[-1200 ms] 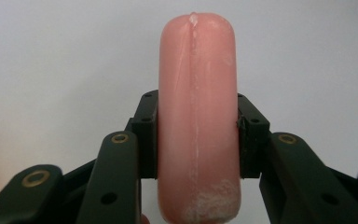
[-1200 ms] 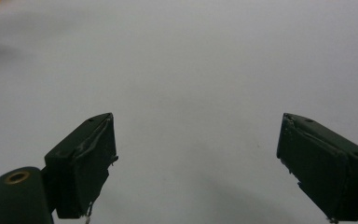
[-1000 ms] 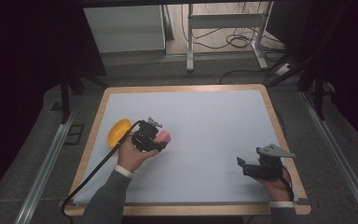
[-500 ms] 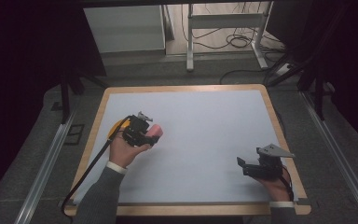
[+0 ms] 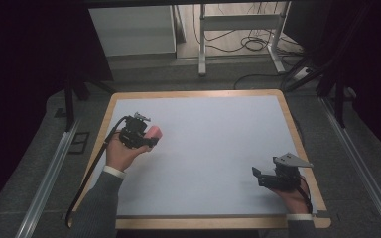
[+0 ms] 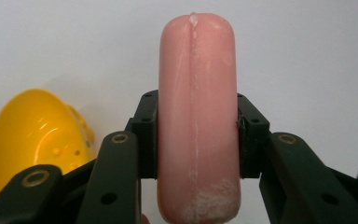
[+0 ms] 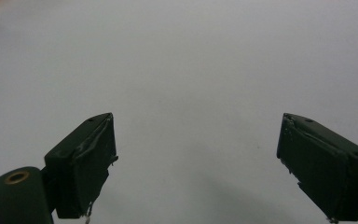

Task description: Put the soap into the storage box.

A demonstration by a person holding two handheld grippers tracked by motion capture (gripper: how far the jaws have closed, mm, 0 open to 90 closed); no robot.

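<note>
A pink sausage-shaped piece (image 6: 196, 116) stands upright between the jaws of my left gripper (image 6: 196, 105), which is shut on it. From above, that left gripper (image 5: 150, 138) is over the left part of the white table (image 5: 218, 144), and the pink piece (image 5: 154, 132) pokes out to its right. A yellow bowl-like thing (image 6: 32, 135) lies just behind and to the left of the jaws. My right gripper (image 5: 257, 177) rests near the table's front right corner. In its own view, the right gripper (image 7: 196, 140) is open wide over bare white surface.
The table has a wooden rim (image 5: 203, 93). A black cable (image 5: 92, 168) trails from the left gripper along the left edge. Metal rails (image 5: 49, 168) run on the floor at both sides, and a desk frame (image 5: 238, 29) stands beyond the far edge.
My left hand has carried the pink piece left and slightly farther away, over the yellow thing, which it now covers in the high view. The right gripper has not moved.
</note>
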